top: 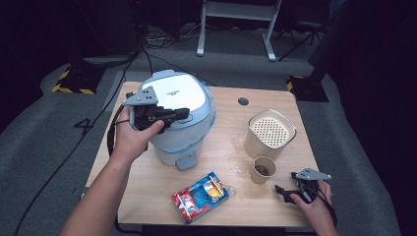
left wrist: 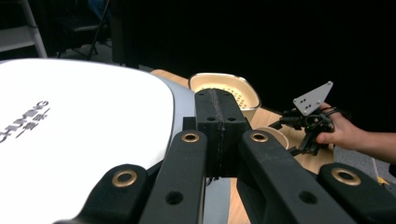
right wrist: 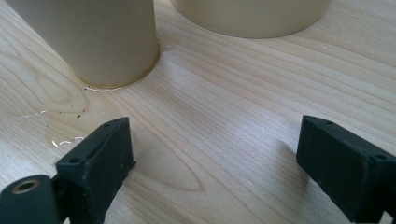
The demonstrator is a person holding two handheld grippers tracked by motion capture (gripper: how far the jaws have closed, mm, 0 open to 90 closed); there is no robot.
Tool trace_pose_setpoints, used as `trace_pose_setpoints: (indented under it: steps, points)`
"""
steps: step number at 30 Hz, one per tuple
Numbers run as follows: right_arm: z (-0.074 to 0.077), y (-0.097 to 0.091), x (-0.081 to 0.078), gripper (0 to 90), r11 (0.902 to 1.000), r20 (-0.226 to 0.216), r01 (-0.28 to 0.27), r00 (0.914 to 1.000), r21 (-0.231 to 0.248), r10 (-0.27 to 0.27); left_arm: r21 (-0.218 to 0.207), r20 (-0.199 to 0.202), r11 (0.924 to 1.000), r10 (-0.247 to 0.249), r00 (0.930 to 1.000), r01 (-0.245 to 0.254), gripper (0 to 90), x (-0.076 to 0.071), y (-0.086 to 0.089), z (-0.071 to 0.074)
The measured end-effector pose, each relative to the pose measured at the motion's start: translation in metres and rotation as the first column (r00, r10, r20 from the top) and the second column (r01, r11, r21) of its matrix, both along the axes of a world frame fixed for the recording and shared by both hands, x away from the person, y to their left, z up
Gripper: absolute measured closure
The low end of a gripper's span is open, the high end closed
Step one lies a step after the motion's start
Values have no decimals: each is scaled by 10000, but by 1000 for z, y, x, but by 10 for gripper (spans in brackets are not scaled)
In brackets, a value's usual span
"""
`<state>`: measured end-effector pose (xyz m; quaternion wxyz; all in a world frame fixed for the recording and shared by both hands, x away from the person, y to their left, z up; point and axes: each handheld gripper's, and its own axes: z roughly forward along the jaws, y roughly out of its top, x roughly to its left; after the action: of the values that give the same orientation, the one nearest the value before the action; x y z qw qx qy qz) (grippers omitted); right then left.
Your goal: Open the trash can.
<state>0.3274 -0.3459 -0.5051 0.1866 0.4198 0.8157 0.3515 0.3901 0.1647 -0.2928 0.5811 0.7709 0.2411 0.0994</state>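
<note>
Left gripper (top: 186, 114) closed empty over glossy domed cooker lid (top: 184, 93) (white), right gripper (right wrist: 215, 158) agape.

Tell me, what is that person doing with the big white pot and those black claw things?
A person holds a claw tool in each hand. The left gripper, jaws shut, is over the white lid of the cooker, holding nothing. The right gripper rests open on the table beside a paper cup and a cream basket. A snack packet lies in front.
</note>
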Motion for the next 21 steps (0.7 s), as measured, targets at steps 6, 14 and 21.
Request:
trace_pose_setpoints:
  steps: [6,14,21]
  points:
    - [0,0,0,108,10000,2,1,10000,-2,-1,342,-79,9994,71,9999,-69,900,0,-2,-4]
    - [0,0,0,108,10000,1,-1,10000,1,1,1024,266,9946,142,9995,-169,900,-2,-4,-2]
    - [0,0,0,108,10000,-3,-7,10000,-1,7,1550,314,9878,72,9995,-120,900,-5,-9,2]
